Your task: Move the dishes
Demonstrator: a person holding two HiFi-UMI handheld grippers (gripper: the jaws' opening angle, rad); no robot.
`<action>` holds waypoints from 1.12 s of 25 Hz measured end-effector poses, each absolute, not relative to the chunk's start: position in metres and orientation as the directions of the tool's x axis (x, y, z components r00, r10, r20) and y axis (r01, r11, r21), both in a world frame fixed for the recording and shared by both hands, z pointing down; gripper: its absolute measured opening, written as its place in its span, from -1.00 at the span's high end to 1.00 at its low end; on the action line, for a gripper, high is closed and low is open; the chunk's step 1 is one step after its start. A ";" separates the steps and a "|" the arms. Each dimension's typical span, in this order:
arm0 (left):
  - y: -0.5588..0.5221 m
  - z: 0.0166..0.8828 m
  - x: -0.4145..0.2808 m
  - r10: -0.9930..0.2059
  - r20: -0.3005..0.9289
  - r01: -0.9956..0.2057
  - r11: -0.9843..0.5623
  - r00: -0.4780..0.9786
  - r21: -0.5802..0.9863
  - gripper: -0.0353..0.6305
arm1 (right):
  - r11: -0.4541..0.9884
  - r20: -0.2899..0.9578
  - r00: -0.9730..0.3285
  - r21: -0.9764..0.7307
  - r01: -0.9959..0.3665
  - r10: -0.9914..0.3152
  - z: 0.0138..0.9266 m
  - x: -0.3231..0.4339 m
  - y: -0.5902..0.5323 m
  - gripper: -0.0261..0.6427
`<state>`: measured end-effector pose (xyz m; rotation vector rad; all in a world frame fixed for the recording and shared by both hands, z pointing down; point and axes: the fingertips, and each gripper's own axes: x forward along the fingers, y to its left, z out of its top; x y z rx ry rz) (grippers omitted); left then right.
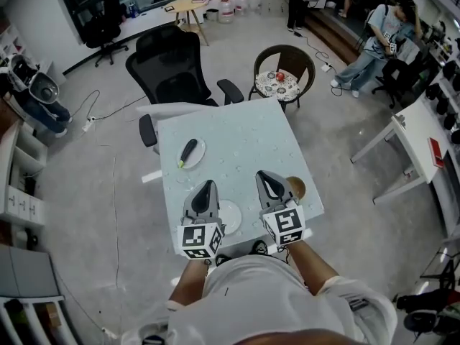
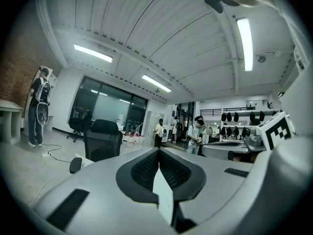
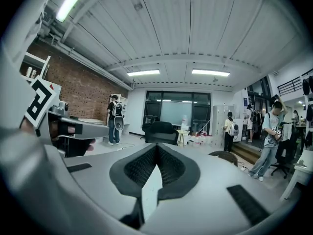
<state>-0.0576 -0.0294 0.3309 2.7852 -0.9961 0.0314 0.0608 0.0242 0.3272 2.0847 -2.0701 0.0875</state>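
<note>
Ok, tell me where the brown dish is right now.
In the head view, the brown dish sits near the right edge of the table, just right of the right gripper.

Grey floor (image 1: 345, 142), black office chair (image 1: 172, 67)

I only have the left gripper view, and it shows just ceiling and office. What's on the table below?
Observer: Three dishes. A white plate lies at the near edge, partly under the left gripper.
Operator: Where are the other two?
Observer: A small plate carrying a dark green vegetable sits farther out, on the left side.
Operator: And the third?
Observer: A small brown dish sits at the table's right edge, just beside the right gripper.
</note>
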 end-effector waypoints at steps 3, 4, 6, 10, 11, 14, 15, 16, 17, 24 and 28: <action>-0.029 0.332 -0.060 -0.630 0.087 -0.635 -0.755 0.772 0.163 0.83 | 0.012 0.179 0.006 0.096 -0.995 -0.984 0.328 0.058 0.022 0.93; -0.029 0.332 -0.059 -0.629 0.086 -0.634 -0.757 0.773 0.160 0.83 | 0.013 0.177 0.005 0.096 -0.995 -0.984 0.328 0.058 0.022 0.93; -0.028 0.332 -0.054 -0.625 0.082 -0.629 -0.761 0.776 0.158 0.83 | 0.011 0.173 0.006 0.101 -0.995 -0.985 0.327 0.061 0.023 0.93; -0.023 0.331 -0.051 -0.627 0.083 -0.632 -0.759 0.774 0.159 0.83 | 0.013 0.167 0.004 0.100 -0.995 -0.986 0.326 0.064 0.024 0.93; -0.022 0.331 -0.051 -0.628 0.085 -0.633 -0.758 0.774 0.158 0.83 | 0.015 0.168 0.002 0.096 -0.995 -0.986 0.326 0.063 0.025 0.93; -0.020 0.334 -0.051 -0.630 0.090 -0.635 -0.756 0.772 0.157 0.83 | 0.016 0.171 -0.002 0.081 -0.997 -0.985 0.324 0.061 0.026 0.93; -0.020 0.334 -0.051 -0.630 0.092 -0.636 -0.755 0.771 0.156 0.83 | 0.017 0.174 -0.003 0.079 -0.997 -0.985 0.324 0.061 0.027 0.93; -0.019 0.334 -0.050 -0.631 0.094 -0.637 -0.755 0.770 0.155 0.83 | 0.020 0.178 -0.006 0.080 -0.997 -0.984 0.325 0.062 0.027 0.93; -0.019 0.334 -0.050 -0.631 0.094 -0.637 -0.755 0.770 0.154 0.83 | 0.025 0.180 -0.010 0.083 -0.996 -0.984 0.325 0.061 0.028 0.93; -0.013 0.338 -0.048 -0.622 0.101 -0.630 -0.760 0.777 0.161 0.83 | 0.025 0.188 -0.008 0.088 -0.996 -0.982 0.326 0.062 0.032 0.93; -0.012 0.338 -0.049 -0.621 0.106 -0.630 -0.760 0.777 0.161 0.83 | 0.023 0.200 -0.006 0.083 -0.996 -0.980 0.328 0.062 0.034 0.93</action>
